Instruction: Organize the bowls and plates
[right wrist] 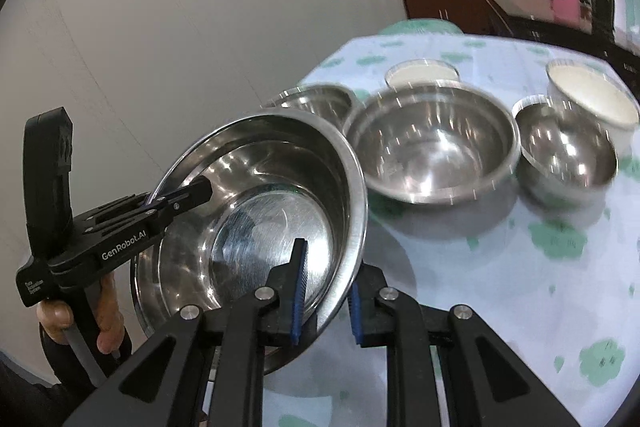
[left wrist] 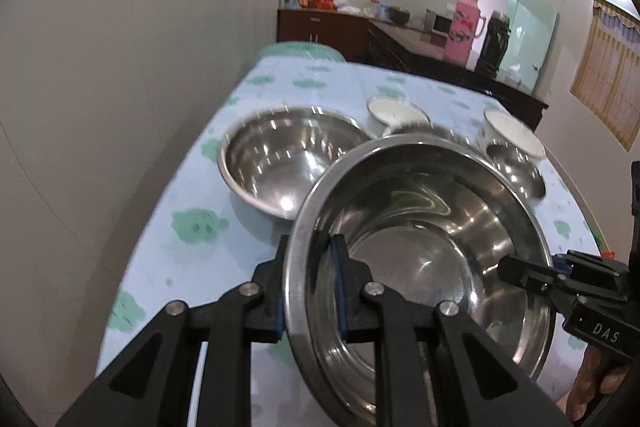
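Observation:
A large steel basin [left wrist: 420, 255] is held tilted above the table by both grippers. My left gripper [left wrist: 310, 291] is shut on its left rim; it also shows in the right wrist view [right wrist: 180, 197]. My right gripper [right wrist: 324, 291] is shut on the opposite rim of the basin [right wrist: 256, 219]; it also shows in the left wrist view [left wrist: 520, 269]. On the table stand a wide steel bowl [left wrist: 288, 155], a mid steel bowl [right wrist: 434, 151], a small steel bowl [right wrist: 568, 163] and two white bowls [right wrist: 422, 73] [right wrist: 596, 95].
The table has a pale blue cloth with green patches [right wrist: 520, 267], and its left edge runs along a grey wall [left wrist: 120, 67]. A dark sideboard [left wrist: 328, 27] with clutter and a pink flask [left wrist: 464, 27] stands behind.

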Demonstrator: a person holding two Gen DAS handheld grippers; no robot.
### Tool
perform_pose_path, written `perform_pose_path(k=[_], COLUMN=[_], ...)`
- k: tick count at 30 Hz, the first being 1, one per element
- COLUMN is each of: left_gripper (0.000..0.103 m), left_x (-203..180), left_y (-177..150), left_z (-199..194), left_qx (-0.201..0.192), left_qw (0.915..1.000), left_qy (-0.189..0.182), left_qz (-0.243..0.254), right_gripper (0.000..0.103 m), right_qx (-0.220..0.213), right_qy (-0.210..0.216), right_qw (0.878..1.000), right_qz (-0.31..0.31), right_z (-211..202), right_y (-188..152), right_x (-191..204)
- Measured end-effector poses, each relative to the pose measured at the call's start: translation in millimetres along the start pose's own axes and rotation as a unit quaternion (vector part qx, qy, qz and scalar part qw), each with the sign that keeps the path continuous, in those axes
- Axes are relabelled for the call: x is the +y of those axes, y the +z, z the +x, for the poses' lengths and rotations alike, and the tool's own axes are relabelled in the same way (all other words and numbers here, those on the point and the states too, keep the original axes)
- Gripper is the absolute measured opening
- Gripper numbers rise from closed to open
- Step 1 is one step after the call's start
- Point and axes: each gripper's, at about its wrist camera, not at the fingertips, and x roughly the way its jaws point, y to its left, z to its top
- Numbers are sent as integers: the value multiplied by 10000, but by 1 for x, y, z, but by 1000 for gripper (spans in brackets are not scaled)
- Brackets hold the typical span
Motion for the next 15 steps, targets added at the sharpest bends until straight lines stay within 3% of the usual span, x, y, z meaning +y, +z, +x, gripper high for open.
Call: perform_pose_path(k=[8,15], left_gripper=[16,18], left_x=[22,48], left_y=[44,77], left_z=[20,63], left_qx=[-184,-36], left_qw=[9995,9984], left_qy=[218,340], left_qz=[-132,-442], right_gripper=[20,20], right_qx=[-160,-55], right_qy=[95,215], right_qw=[9998,9997], right_qz=[-44,131], right_z=[20,73], right_y=[54,97], right_x=[7,-1])
